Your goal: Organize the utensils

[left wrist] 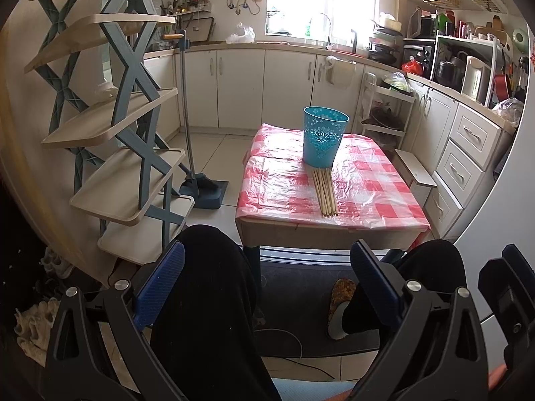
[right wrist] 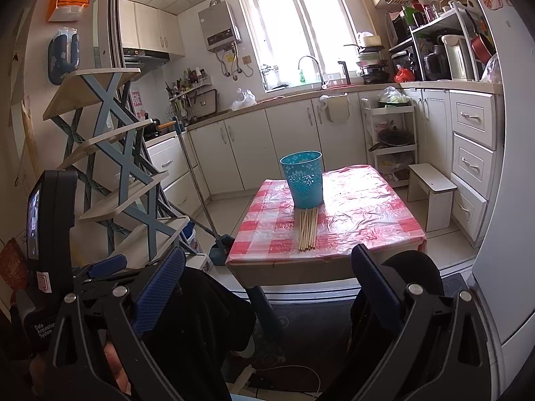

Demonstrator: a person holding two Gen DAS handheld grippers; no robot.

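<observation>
A bundle of several wooden chopsticks [left wrist: 324,192] [right wrist: 308,229] lies on the red-and-white checked table [left wrist: 378,200] [right wrist: 364,220], pointing toward me. Just behind the sticks stands an upright turquoise perforated cup [left wrist: 323,136] [right wrist: 303,178]. My left gripper [left wrist: 267,260] is open and empty, held low over a person's black-clad knees [left wrist: 214,294], well short of the table's near edge. My right gripper [right wrist: 269,265] is also open and empty, at about the same distance from the table. The right gripper's edge [left wrist: 508,294] shows in the left wrist view.
A folding shelf rack [left wrist: 127,127] [right wrist: 117,167] stands left of the table, with a broom and dustpan [left wrist: 204,190] beside it. A small white stool [right wrist: 433,193] sits right of the table. White cabinets and a cluttered counter [left wrist: 274,46] line the back and right walls.
</observation>
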